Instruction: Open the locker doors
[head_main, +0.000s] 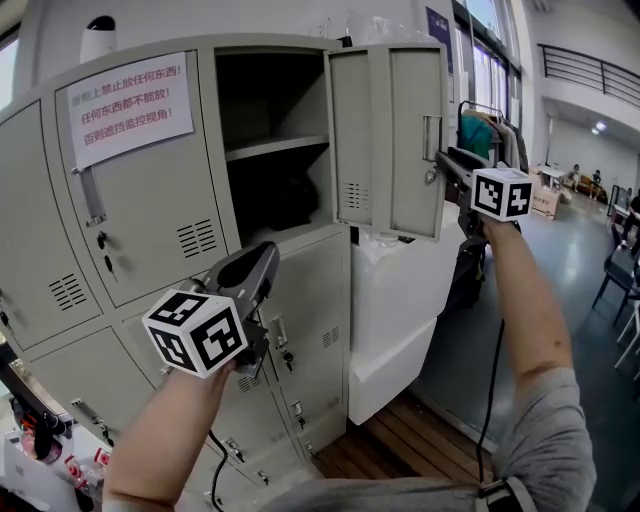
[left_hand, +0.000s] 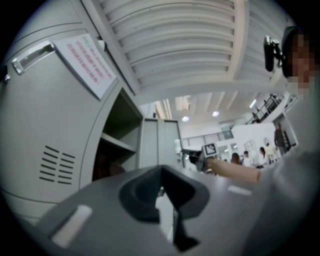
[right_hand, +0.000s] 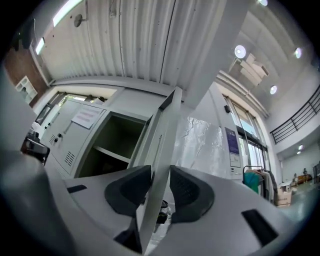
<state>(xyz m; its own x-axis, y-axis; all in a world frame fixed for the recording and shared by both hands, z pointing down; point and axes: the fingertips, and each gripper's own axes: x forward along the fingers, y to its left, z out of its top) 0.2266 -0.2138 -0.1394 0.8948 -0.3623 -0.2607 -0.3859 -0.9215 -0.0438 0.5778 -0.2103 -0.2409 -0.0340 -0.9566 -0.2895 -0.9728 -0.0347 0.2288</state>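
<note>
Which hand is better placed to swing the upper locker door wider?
Right: the right gripper clamps the open door at its free edge. The left gripper sits lower, by closed doors, holding nothing.

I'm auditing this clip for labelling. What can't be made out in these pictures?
- Open grey metal locker compartment, head view: the dark shape under its shelf is lost in shadow.
- White paper notice with red print, left gripper view: text blurred.
- Far-left grey locker door, head view: cut off by the frame edge.
- Distant people, left gripper view: too small.
</note>
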